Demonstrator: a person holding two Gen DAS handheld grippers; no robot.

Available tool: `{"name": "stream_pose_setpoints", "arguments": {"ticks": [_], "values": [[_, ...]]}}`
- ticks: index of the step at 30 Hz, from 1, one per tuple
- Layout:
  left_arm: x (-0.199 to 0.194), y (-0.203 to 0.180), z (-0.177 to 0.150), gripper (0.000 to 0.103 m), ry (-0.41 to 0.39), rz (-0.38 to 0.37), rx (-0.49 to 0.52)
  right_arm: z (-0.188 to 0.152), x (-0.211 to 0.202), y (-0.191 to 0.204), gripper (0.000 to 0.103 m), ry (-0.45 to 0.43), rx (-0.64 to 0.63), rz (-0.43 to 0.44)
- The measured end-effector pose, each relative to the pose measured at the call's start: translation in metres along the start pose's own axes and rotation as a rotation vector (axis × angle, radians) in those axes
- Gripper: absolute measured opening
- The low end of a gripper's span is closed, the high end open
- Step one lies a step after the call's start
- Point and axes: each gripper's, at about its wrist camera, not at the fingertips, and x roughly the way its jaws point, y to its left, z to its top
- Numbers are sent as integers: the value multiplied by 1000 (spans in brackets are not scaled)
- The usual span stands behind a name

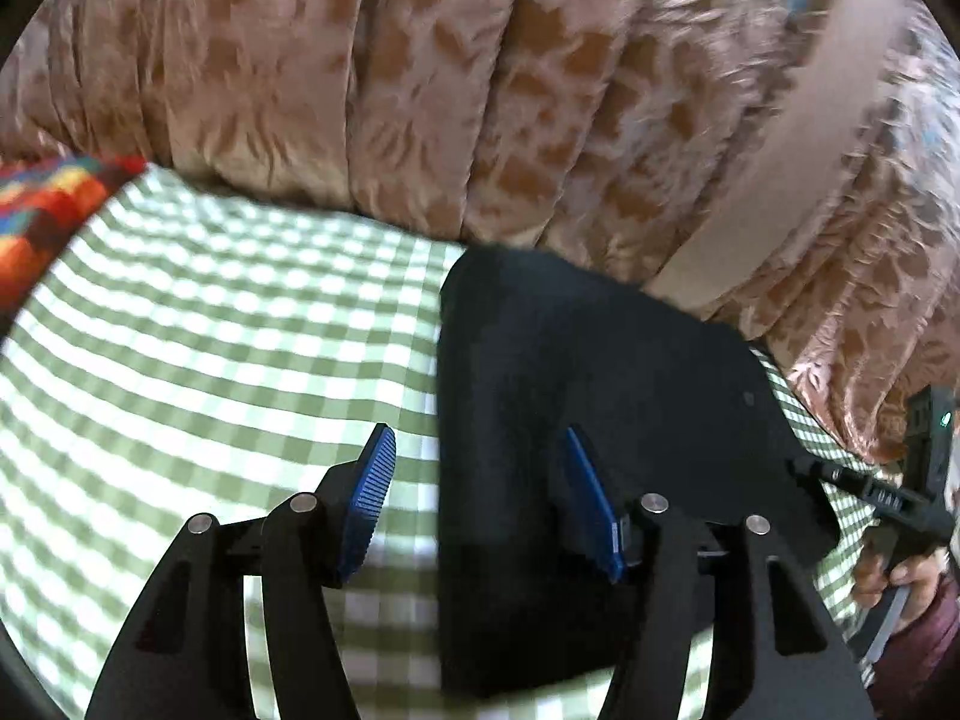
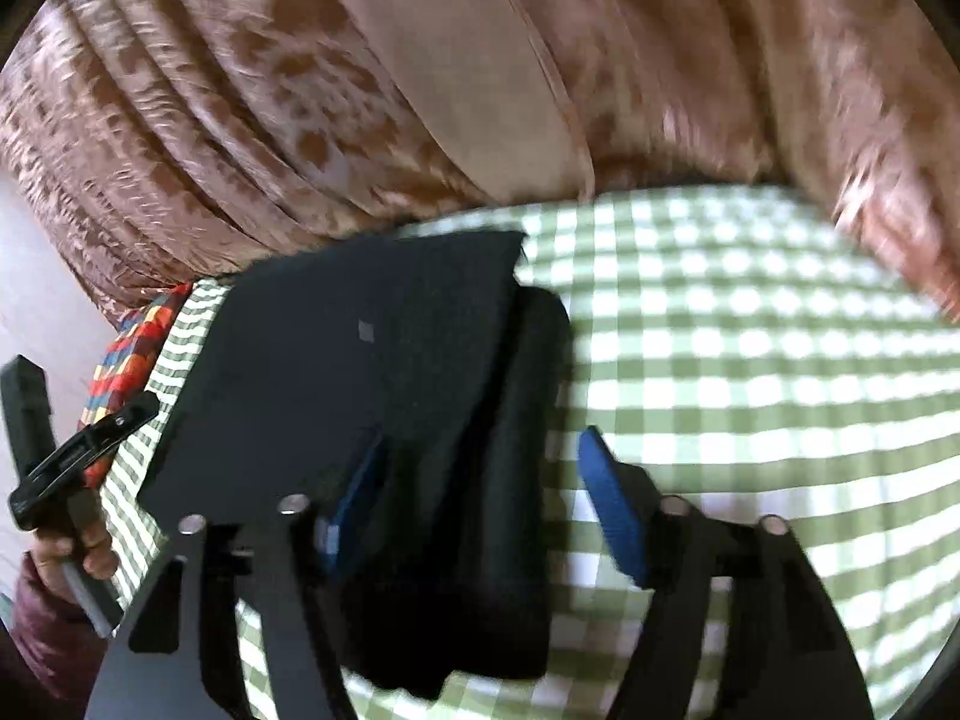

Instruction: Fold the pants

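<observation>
The black pants [image 1: 570, 360] lie folded in a flat stack on a green-and-white checked sheet [image 1: 210, 330]. My left gripper [image 1: 478, 435] hovers open over the stack's left edge. One blue pad is above the sheet and the other above the cloth, and neither presses on it. In the right wrist view the pants [image 2: 360, 360] show thick layered folds along their right side. My right gripper [image 2: 483, 439] stands open astride that edge, left pad over the cloth and right pad over the sheet [image 2: 750, 360].
A bulky pink-brown patterned quilt [image 1: 420, 90] rises right behind the pants and along the sheet's far edge. A bright multicoloured cloth [image 1: 42, 216] lies at the far left corner. A person's hand [image 1: 900, 576] holds the other tool's handle at the right.
</observation>
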Motion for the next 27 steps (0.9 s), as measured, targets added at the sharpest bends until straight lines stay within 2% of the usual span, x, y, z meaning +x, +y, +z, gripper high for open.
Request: {"name": "stream_pose_setpoints", "arguments": {"ticks": [3, 4, 6, 7, 11, 13, 14, 17, 20, 23, 27], "values": [[-20, -16, -16, 55, -26, -14, 45, -15, -15, 27, 37, -11, -70, 52], [-17, -24, -24, 55, 9, 1, 75, -21, -11, 34, 36, 9, -95, 43], [1, -37, -40, 52, 67, 71, 133, -29, 6, 43, 33, 63, -137, -35], [6, -39, -45, 52, 74, 94, 145, -36, 18, 40, 32, 94, -137, -72], [2, -41, -44, 52, 49, 103, 101, -38, 11, 31, 33, 57, -62, -52], [-11, -43, -45, 52, 26, 96, 88, -39, -2, 35, 40, 33, -50, -59], [-18, -45, -45, 52, 15, 93, 87, -40, -8, 37, 47, 17, -46, -59], [-35, -52, -50, 52, -20, 117, 106, -45, -24, 46, 50, -23, -31, -62], [-51, -59, -55, 64, -42, 125, 104, -53, -37, 56, 59, -48, -19, -69], [-64, -65, -61, 64, -59, 146, 107, -63, -44, 67, 66, -60, -26, -93], [-81, -71, -72, 73, -70, 165, 99, -78, -49, 84, 74, -71, -47, -129]]}}
